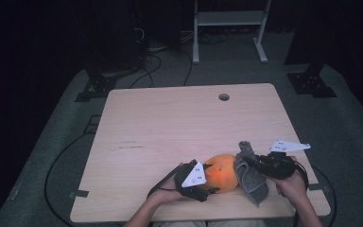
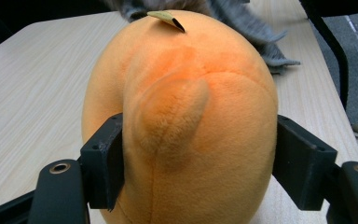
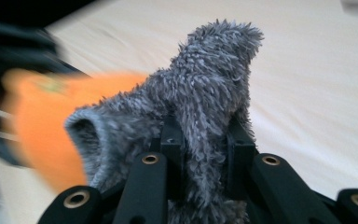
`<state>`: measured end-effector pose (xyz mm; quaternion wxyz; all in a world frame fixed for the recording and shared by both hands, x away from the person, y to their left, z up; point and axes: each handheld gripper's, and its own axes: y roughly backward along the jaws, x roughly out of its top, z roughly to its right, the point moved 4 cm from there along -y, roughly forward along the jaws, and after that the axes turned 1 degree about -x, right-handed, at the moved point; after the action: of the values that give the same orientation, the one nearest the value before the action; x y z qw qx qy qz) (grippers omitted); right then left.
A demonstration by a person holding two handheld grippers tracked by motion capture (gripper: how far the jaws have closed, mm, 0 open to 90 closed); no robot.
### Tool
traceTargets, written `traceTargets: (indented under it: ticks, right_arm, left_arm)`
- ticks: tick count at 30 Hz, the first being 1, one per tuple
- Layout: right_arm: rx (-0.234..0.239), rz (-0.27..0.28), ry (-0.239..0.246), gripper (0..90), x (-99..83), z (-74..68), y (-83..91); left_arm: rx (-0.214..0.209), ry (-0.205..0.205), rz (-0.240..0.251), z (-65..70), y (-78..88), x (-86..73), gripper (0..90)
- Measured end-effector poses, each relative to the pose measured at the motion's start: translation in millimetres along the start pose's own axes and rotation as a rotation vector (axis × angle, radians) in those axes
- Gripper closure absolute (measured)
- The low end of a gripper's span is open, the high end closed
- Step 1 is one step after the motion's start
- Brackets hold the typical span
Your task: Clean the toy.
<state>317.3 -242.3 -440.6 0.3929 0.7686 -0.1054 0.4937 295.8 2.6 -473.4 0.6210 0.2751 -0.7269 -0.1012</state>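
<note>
- The left tongs [image 1: 203,182] sit near the front edge of the wooden surface [image 1: 170,118], held in the person's left hand [image 1: 170,189], with a grey three-cornered plate on top.
- In the left gripper view the left tongs [image 2: 196,163] are partly open, with one black jaw pressed against each flank of an orange plush toy [image 2: 186,116]; the soft body bulges between and past them, so the toy is gripped.
- The orange plush toy [image 1: 223,172] rests on the surface near its front edge, between the two hands.
- A small tan tag with a dark tip [image 2: 167,17] sticks out at the top of the toy in the left gripper view.
- The right tongs [image 1: 260,163] are to the right of the toy, held in the person's right hand [image 1: 293,182].
- In the right gripper view the right tongs [image 3: 205,154] are closed almost fully on a pinch of fuzzy grey cloth [image 3: 205,93], which stands up above the jaws.
- From above, the grey cloth [image 1: 253,182] touches the toy's right side; its upper end rises at the tongs and its lower end hangs toward the front edge.
- A round hole [image 1: 224,97] lies at the far side of the surface, well apart from the things.
</note>
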Motion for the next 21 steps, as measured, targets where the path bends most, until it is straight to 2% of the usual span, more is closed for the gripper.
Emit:
traceTargets:
  ticks: [2,3,5,6,7,9,11,12,13,15,17,19,21]
  right_arm:
    - [0.033,0.032,0.026,73.2,6.0,-8.9,3.0]
    - [0.046,0.019,0.052,73.2,6.7,-13.8,-0.9]
    - [0.01,-0.043,0.082,73.2,-1.5,-12.5,-12.4]
    - [0.012,-0.048,0.063,73.3,-4.7,-10.6,-15.4]
    - [0.018,-0.043,0.049,73.3,-5.4,-9.3,-15.3]
    - [-0.002,-0.049,0.066,73.2,-4.4,-9.4,-11.8]
    - [-0.027,-0.053,0.087,73.2,-4.1,-11.2,-9.1]
    - [-0.037,-0.037,0.097,73.3,-1.4,-13.5,-5.2]
    - [-0.026,-0.014,0.104,73.3,3.8,-18.9,0.4]
    - [0.006,0.028,0.147,73.4,15.7,-33.3,8.1]
    - [0.031,0.022,0.191,73.3,19.9,-46.2,4.2]
    - [0.023,-0.023,0.22,73.3,13.1,-48.7,-8.6]
    - [0.052,-0.012,0.174,73.4,8.9,-45.8,-12.9]
  left_arm:
    - [-0.01,0.007,0.008,-0.4,0.2,0.9,26.3]
    - [-0.012,0.017,0.011,-1.4,0.9,1.5,22.8]
    - [-0.006,0.1,0.027,-7.5,3.8,4.4,11.0]
    - [-0.005,0.123,0.029,-9.2,4.1,5.0,9.0]
    - [-0.004,0.129,0.017,-10.3,3.5,4.9,8.5]
    - [-0.007,0.107,0.015,-7.6,0.7,3.6,9.7]
    - [-0.004,0.086,0.026,-3.6,-0.3,3.2,17.4]
    - [0.007,0.063,0.017,-3.0,-0.1,3.5,21.6]
    - [0.015,0.061,0.018,-2.6,-0.1,4.1,23.7]
    - [0.01,0.066,0.027,-1.8,-1.8,4.2,26.4]
    - [-0.006,0.054,0.03,-0.1,-2.3,4.0,26.7]
    - [-0.036,0.059,0.019,-1.6,-0.1,3.3,21.5]
    - [-0.043,0.109,0.032,-7.4,2.7,3.1,14.1]
